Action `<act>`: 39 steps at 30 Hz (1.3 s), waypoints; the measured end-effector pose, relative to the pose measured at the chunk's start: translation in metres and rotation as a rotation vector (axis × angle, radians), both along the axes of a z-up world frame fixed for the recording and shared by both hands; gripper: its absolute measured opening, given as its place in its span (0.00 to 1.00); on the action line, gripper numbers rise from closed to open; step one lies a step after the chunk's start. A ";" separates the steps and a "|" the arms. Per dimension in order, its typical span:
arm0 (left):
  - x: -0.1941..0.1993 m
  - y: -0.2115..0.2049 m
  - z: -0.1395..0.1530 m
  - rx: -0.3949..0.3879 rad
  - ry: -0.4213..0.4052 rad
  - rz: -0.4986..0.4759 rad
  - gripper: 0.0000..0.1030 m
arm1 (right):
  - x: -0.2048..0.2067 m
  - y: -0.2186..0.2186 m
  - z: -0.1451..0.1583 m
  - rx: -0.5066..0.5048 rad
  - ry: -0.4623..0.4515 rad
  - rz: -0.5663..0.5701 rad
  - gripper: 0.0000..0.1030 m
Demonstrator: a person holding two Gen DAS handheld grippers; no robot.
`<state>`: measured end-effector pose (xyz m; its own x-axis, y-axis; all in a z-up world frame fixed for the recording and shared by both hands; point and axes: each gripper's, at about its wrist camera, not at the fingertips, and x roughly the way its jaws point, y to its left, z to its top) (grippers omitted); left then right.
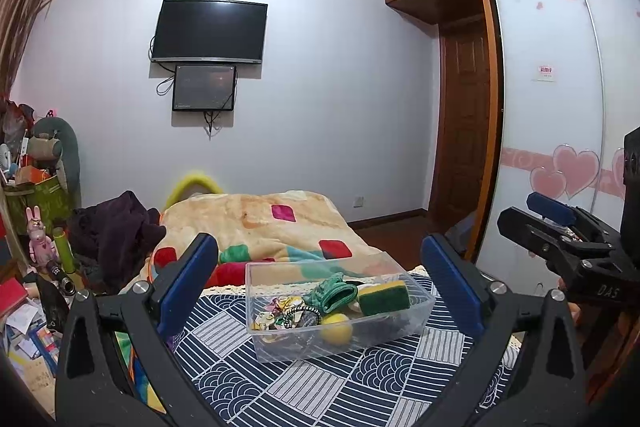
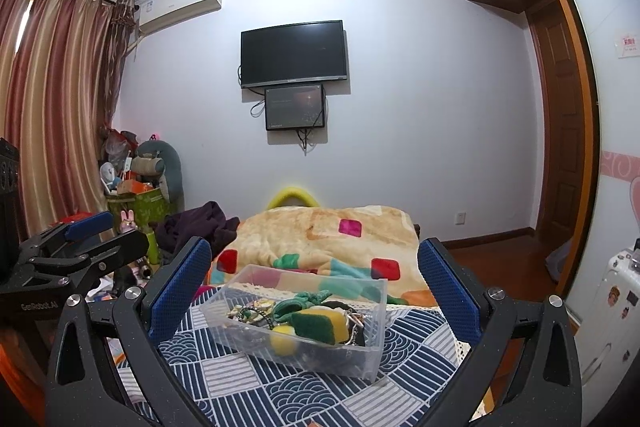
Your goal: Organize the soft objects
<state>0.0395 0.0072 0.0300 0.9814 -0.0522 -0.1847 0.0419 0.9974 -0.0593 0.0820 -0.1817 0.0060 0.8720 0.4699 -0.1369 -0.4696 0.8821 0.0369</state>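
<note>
A clear plastic bin (image 1: 416, 315) stands on a blue-and-white patterned cloth (image 1: 304, 387). In it lie a green-and-yellow sponge (image 1: 385, 297), a yellow ball (image 1: 337, 327), a green fabric piece (image 1: 332, 293) and several small trinkets (image 1: 280, 313). My left gripper (image 1: 320, 287) is open and empty, its jaws wide on either side of the bin, held back from it. In the right wrist view the bin (image 2: 372, 355) holds the sponge (image 2: 320, 323) and ball (image 2: 283, 339). My right gripper (image 2: 314, 287) is open and empty, also behind the bin.
A colourful blanket (image 1: 260, 219) covers the bed beyond the bin. Dark clothing (image 1: 112, 227) and cluttered items (image 1: 36, 227) lie at the left. A wardrobe (image 1: 548, 99) and wooden door (image 1: 464, 131) stand at the right. The right gripper (image 1: 568, 243) shows at the left view's right edge.
</note>
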 end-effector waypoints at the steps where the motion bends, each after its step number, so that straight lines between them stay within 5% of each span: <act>1: 0.000 0.000 0.000 0.000 0.000 0.000 1.00 | 0.000 0.000 0.000 0.000 -0.001 0.000 1.00; 39: 0.000 0.000 -0.005 -0.008 0.017 -0.024 1.00 | -0.001 0.000 0.004 0.019 0.016 0.000 1.00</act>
